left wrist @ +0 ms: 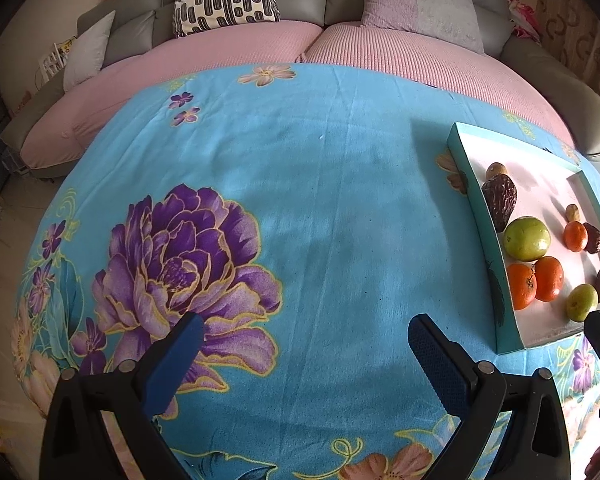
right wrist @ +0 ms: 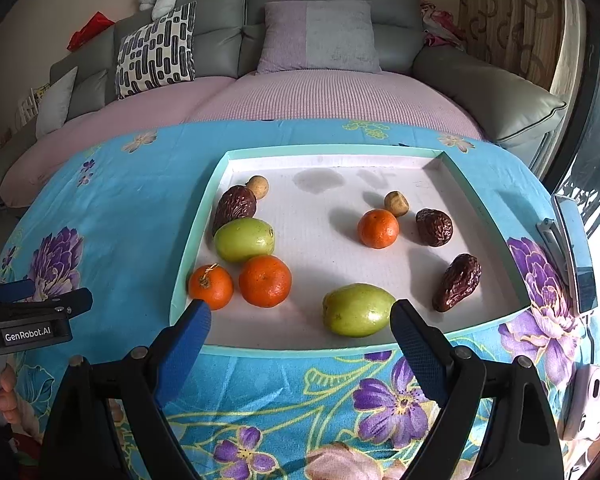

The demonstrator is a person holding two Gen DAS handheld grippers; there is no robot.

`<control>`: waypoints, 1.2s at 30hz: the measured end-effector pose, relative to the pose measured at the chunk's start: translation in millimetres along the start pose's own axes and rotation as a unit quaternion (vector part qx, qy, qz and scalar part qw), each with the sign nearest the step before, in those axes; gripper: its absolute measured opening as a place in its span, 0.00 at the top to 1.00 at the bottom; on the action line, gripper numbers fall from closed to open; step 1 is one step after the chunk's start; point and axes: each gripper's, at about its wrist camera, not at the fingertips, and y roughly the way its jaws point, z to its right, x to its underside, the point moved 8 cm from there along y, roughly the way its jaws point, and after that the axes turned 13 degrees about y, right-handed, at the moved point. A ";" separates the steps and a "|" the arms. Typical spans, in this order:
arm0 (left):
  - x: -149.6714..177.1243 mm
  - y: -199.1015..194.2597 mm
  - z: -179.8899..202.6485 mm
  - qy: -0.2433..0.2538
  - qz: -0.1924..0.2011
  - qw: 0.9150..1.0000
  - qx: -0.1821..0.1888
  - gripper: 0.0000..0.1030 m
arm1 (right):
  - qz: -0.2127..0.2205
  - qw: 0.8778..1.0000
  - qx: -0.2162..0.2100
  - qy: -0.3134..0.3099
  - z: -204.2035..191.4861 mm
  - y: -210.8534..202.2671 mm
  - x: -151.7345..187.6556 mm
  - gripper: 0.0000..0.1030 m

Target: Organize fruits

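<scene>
Both grippers' jaws wide open, empty, right gripper (right wrist: 300, 320) before the shallow teal-rimmed white tray (right wrist: 380, 150) of oranges, green fruits, perhaps dates

Counter cloth (right wrist: 120, 216): soft matt fabric, floral print. Tray (right wrist: 320, 350): matt card, white ribbed floor. Oranges (right wrist: 265, 281): dimpled, slight sheen. Green fruits (right wrist: 358, 310): smooth, glossy. Dates (right wrist: 434, 227): wrinkled, shiny. Right gripper (right wrist: 300, 320): blue textured pads, black matt plastic. Sofa (right wrist: 500, 96): smooth leather-like grey.
</scene>
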 end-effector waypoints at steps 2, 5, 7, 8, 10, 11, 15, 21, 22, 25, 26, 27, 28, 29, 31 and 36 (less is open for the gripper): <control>-1.0 0.3 0.9 0.006 0.003 1.000 -0.002 0.00 | 0.001 1.000 -0.001 0.000 0.3 -0.7 0.0 0.11; -1.3 -0.3 2.8 0.013 0.007 1.000 -0.003 0.00 | -0.001 1.000 -0.002 0.001 0.8 -1.1 0.2 0.11; -2.0 -1.4 4.4 0.017 0.011 1.000 -0.002 0.00 | 0.000 1.000 -0.001 0.002 1.3 -1.9 0.0 0.11; -2.4 -1.2 4.7 0.019 0.012 1.000 -0.001 0.00 | 0.001 1.000 -0.001 0.002 1.7 -2.3 -0.3 0.11; -2.3 -1.3 5.9 0.023 0.012 1.000 0.001 0.00 | 0.001 1.000 0.000 0.004 2.7 -2.3 -0.5 0.11; -2.0 -1.0 6.4 0.024 0.011 1.000 0.002 0.00 | 0.000 1.000 0.001 0.004 3.2 -2.0 -0.4 0.11; -1.3 -0.2 7.2 0.026 0.009 1.000 0.006 0.00 | -0.001 1.000 0.004 0.004 3.7 -1.1 -0.2 0.11; 0.2 0.8 8.8 0.033 0.005 0.999 0.004 0.00 | -0.004 1.000 0.006 -0.001 2.6 0.8 1.2 0.11; 0.4 1.0 8.7 0.034 0.005 0.999 0.004 0.00 | -0.005 1.000 0.006 -0.001 2.7 0.9 1.3 0.11; 0.6 1.1 8.7 0.034 0.004 0.999 0.003 0.00 | -0.005 1.000 0.007 0.000 3.0 0.8 1.2 0.11; 0.7 1.3 8.6 0.034 0.004 0.999 0.003 0.00 | -0.005 1.000 0.007 0.000 3.1 0.8 1.3 0.11; 0.9 1.6 8.3 0.034 0.003 0.999 0.003 0.00 | -0.005 1.000 0.007 -0.001 3.1 0.9 1.4 0.11; 1.3 1.6 8.5 0.035 0.003 0.999 0.003 0.00 | -0.006 1.000 0.008 -0.001 3.2 1.2 1.6 0.11; 1.4 1.9 8.3 0.035 0.002 0.999 0.003 0.00 | -0.006 1.000 0.008 -0.001 3.3 1.6 1.9 0.11; 1.5 1.8 8.1 0.036 0.002 0.999 0.003 0.00 | -0.007 1.000 0.009 -0.001 3.4 1.7 2.3 0.11; 2.1 1.9 8.5 0.036 0.001 0.999 0.002 0.00 | -0.008 1.000 0.012 -0.001 3.6 2.7 3.2 0.11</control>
